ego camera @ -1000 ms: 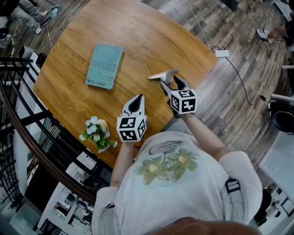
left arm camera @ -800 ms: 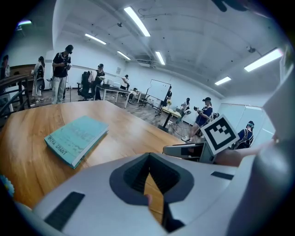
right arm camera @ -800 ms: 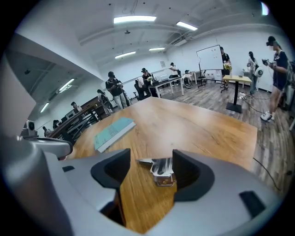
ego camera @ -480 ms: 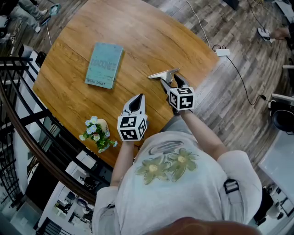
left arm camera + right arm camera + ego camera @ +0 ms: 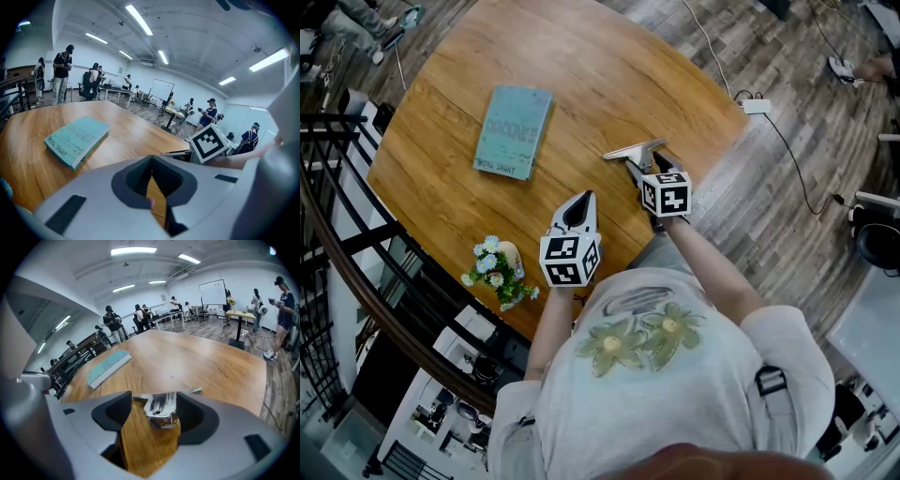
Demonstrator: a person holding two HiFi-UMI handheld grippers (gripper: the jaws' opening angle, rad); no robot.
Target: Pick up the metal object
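Observation:
The metal object (image 5: 634,151), a shiny flat blade with a short handle, lies on the round wooden table (image 5: 581,66) near its right edge. My right gripper (image 5: 641,170) reaches up to it from the near side. In the right gripper view the chrome handle (image 5: 161,408) sits between the jaws of this gripper (image 5: 154,401); the jaws stand apart, with a gap on the left side. My left gripper (image 5: 582,201) hovers lower left of the object, its jaws (image 5: 151,161) closed with nothing in them.
A teal book (image 5: 514,132) lies at the table's left part. A small vase of flowers (image 5: 499,272) stands by the near-left edge. A black railing (image 5: 356,234) runs along the left. A power strip and cable (image 5: 754,108) lie on the floor to the right.
My right gripper has slid forward over the table, bringing its jaws around the metal object's handle. The left gripper and the object have stayed put.

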